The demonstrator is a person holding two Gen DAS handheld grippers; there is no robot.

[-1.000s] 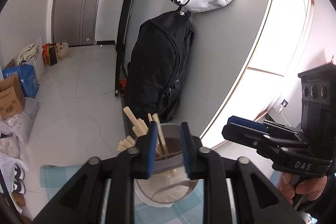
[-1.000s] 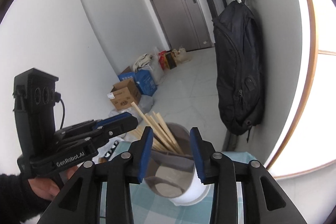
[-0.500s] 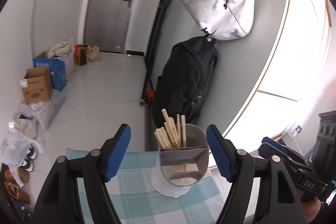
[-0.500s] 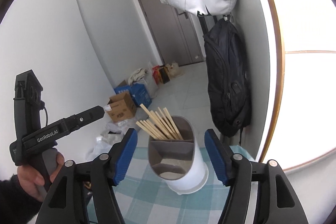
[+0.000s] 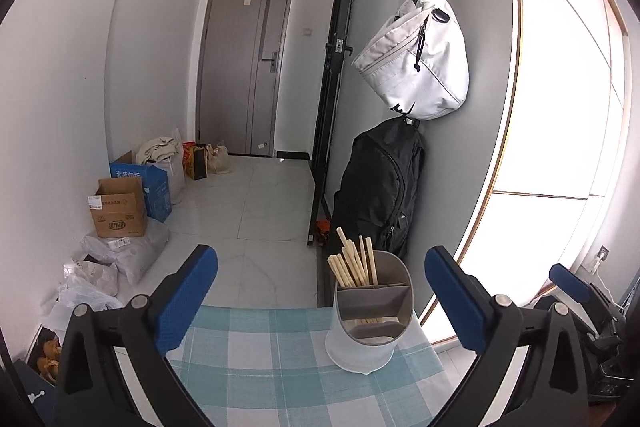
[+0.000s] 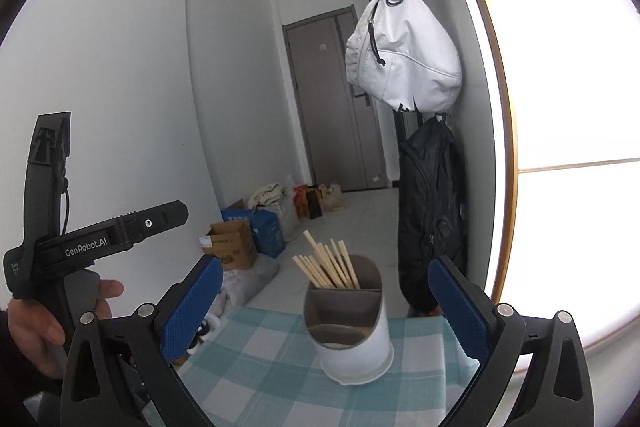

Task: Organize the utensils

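A white utensil holder (image 5: pixel 370 327) (image 6: pixel 352 339) with grey dividers stands upright at the far edge of the checked tablecloth (image 5: pixel 280 367) (image 6: pixel 280 379). Several wooden chopsticks (image 5: pixel 354 267) (image 6: pixel 328 265) stick out of its rear compartment. My left gripper (image 5: pixel 320 295) is drawn back from the holder, its jaws opening wide with nothing between them. My right gripper (image 6: pixel 324 303) is likewise pulled back, jaws opening wide and empty. The left gripper (image 6: pixel 120 231) also shows at the left of the right wrist view, held by a hand (image 6: pixel 36 331).
A black backpack (image 5: pixel 380 187) leans on the wall beyond the table, with a white bag (image 5: pixel 416 67) hung above it. Cardboard boxes (image 5: pixel 118 207) and plastic bags (image 5: pixel 108 259) lie on the floor at left. A bright window (image 5: pixel 560 107) fills the right side.
Both grippers have gone from nearly shut around the holder's rim to wide open and have pulled back from it. The holder now stands free on the cloth.
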